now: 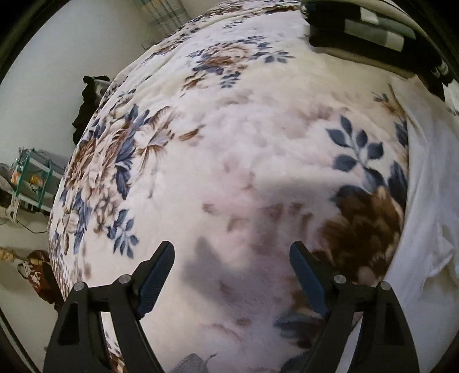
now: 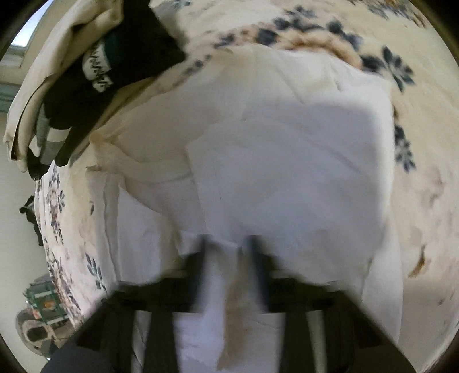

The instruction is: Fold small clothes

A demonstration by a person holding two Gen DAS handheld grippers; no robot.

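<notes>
A white garment (image 2: pixel 287 149) lies spread on the floral blanket (image 2: pixel 424 120). In the right wrist view my right gripper (image 2: pixel 228 244) is blurred, its fingers close together with a fold of the white garment's near edge between them. In the left wrist view my left gripper (image 1: pixel 231 252) is wide open and empty, hovering over the floral blanket (image 1: pixel 229 143). The white garment shows at the right edge of that view (image 1: pixel 430 200), to the right of the left gripper.
A pile of dark and striped clothes lies at the far end of the bed (image 1: pixel 373 25), also at the upper left of the right wrist view (image 2: pixel 94 71). A green rack (image 1: pixel 31 178) stands on the floor left of the bed.
</notes>
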